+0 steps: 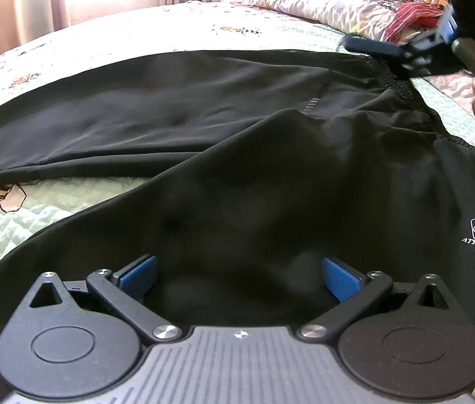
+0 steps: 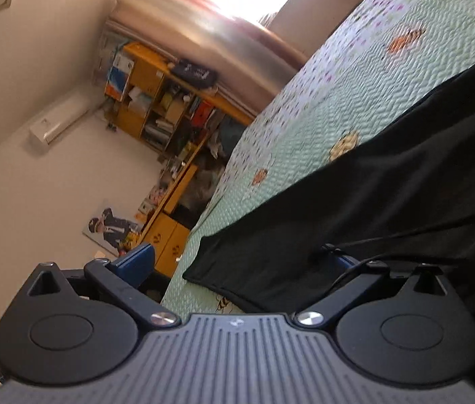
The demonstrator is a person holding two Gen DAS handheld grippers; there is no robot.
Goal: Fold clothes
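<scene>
Here, in the left wrist view, black trousers (image 1: 237,141) lie spread on the quilted bedspread (image 1: 35,225), and the left tool (image 1: 239,277) hovers over one leg with its blue pads wide apart, holding nothing. Up at the waistband (image 1: 402,91) the right tool (image 1: 389,48) is blurred. In the right wrist view its fingers (image 2: 136,262) stand open, the trouser fabric (image 2: 372,202) seemingly draped over one.

Black trousers (image 1: 237,155); pale green bee-print quilt (image 1: 35,222); blue-padded left tongs (image 1: 239,277).
</scene>
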